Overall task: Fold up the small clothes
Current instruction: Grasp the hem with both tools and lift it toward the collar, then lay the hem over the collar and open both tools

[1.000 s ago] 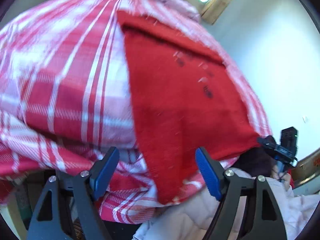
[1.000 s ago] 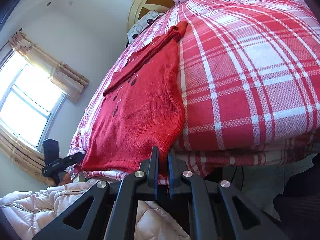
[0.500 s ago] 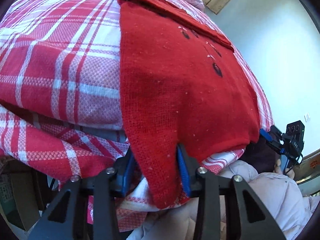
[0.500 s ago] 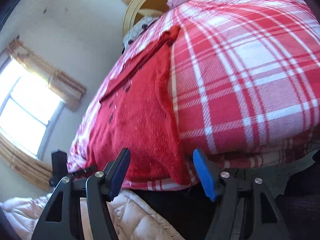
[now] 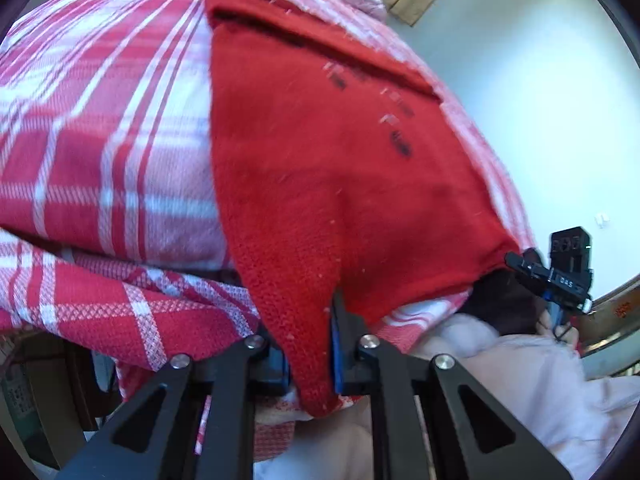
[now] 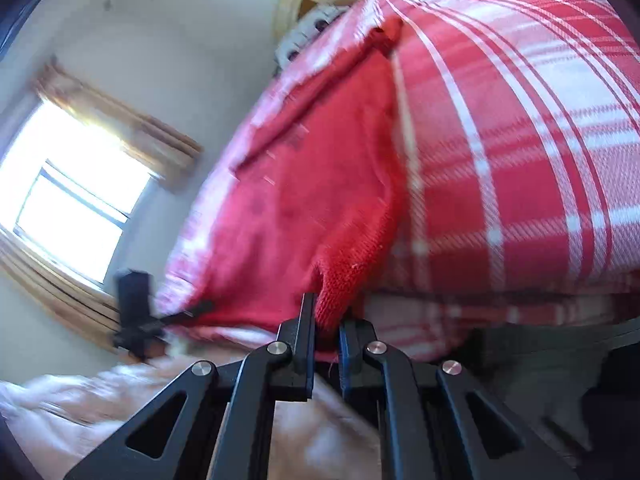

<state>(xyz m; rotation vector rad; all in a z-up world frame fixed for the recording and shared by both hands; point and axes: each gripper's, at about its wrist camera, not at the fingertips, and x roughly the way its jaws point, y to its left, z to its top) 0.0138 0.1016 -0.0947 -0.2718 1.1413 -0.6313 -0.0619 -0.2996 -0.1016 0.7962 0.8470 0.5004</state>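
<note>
**One red sweater, two grippers on its near corners**

There is one garment here: a red knitted sweater [image 5: 320, 184], spread flat on one red-and-white plaid bedspread [image 5: 100, 140], its far end running up toward the headboard and its near hem hanging over the bed's edge. Two hand-held grippers work it.

On the left, the left gripper [image 5: 308, 356] sits under the sweater's near left corner. Its jaws are closing, and the blue pads [image 5: 335, 352] already press the dangling knit flap between them.

On the right, the right gripper [image 6: 326, 332] has the other near corner. Its jaws stand nearly together with a fold of the red knit pinched in the narrow gap; the view is blurred there, so how deep the cloth sits is hard to say.

Below both grippers lies one pale quilted jacket [image 5: 540, 392]. One bright window [image 6: 76, 208] with tan curtains shows in the right wrist view.
</note>
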